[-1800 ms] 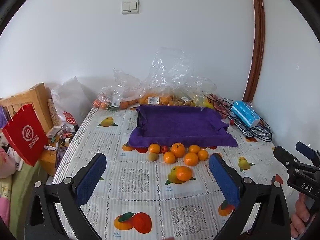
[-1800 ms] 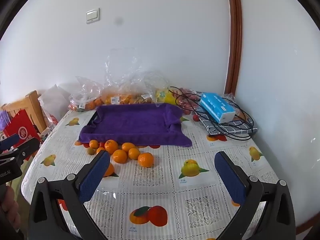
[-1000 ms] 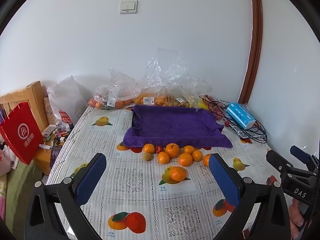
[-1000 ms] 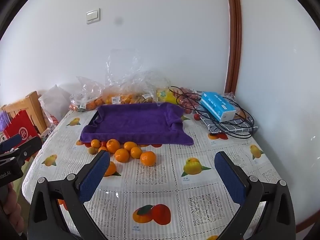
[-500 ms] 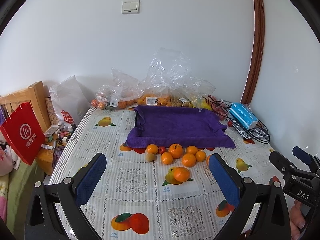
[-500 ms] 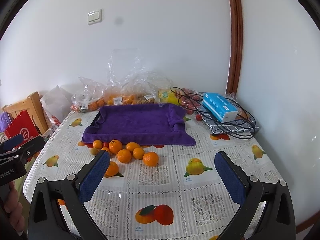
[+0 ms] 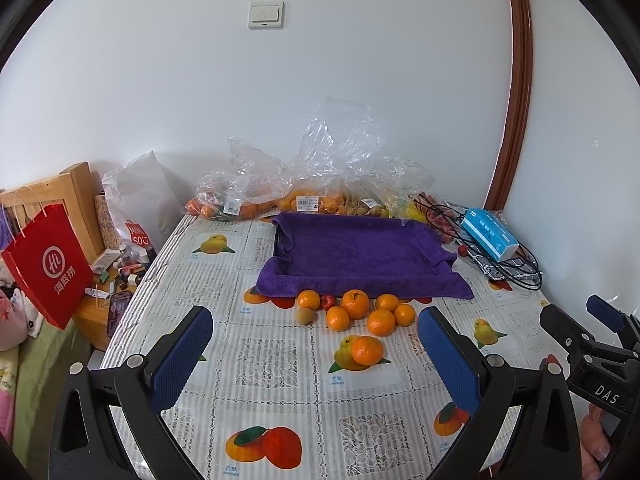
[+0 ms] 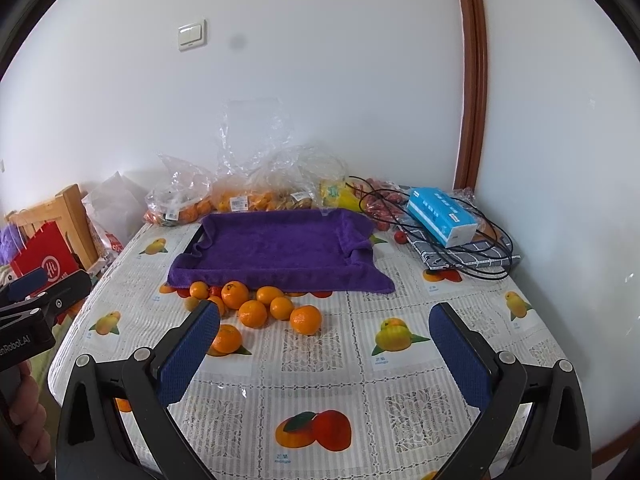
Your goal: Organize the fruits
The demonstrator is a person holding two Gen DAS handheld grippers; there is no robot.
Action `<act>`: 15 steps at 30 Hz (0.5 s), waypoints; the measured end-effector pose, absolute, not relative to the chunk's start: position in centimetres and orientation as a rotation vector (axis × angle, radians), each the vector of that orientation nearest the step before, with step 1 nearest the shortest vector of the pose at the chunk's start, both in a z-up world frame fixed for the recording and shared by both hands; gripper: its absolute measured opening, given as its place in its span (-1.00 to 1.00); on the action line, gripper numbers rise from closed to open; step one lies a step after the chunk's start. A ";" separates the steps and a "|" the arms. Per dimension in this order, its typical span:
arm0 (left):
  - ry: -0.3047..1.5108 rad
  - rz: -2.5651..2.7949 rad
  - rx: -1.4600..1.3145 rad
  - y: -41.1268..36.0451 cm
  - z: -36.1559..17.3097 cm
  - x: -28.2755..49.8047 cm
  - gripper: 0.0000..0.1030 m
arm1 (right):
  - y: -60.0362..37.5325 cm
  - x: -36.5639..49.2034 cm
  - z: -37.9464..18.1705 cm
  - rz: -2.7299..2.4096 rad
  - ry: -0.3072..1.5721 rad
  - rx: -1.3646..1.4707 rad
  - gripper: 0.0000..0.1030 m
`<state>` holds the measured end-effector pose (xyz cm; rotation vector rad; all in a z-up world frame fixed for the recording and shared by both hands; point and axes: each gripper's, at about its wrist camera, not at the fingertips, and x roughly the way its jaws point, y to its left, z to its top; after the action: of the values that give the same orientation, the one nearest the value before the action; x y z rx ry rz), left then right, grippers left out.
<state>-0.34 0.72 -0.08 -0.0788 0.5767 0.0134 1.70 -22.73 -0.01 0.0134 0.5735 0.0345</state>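
Left gripper (image 7: 314, 346) and right gripper (image 8: 324, 342) both spread, empty — poised short of loose round orange mandarins (image 7: 354, 310); purple towel-lined tray (image 7: 360, 254) bare, likely destination.

A red paper bag (image 7: 47, 264) hangs left; a blue tissue box (image 7: 489, 234) rests on black cables (image 7: 516, 268).

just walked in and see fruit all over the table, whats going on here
A person holds a two-finger gripper in each hand over the table. The left gripper and the right gripper are both open and hold nothing. Loose oranges lie in a cluster just in front of the purple-towel-lined tray, which has no fruit in it yet.
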 end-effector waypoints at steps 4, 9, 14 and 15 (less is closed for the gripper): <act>0.578 0.012 -0.084 0.8 -0.1 -0.4 0.99 | -22.6 1.7 0.1 0.036 0.572 0.013 1.00; 0.573 0.011 -0.083 0.8 0.0 -0.4 0.99 | -22.6 1.6 0.2 0.034 0.571 0.014 1.00; 0.564 0.012 -0.087 0.8 0.2 -0.6 0.99 | -22.6 1.6 0.4 0.034 0.566 0.012 1.00; 0.566 0.012 -0.088 0.8 0.1 -0.6 0.99 | -22.6 1.6 0.4 0.034 0.565 0.012 1.00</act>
<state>-0.58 0.77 0.14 -0.0880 0.5660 0.0121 1.57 -22.60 0.41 0.0117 0.5647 0.0339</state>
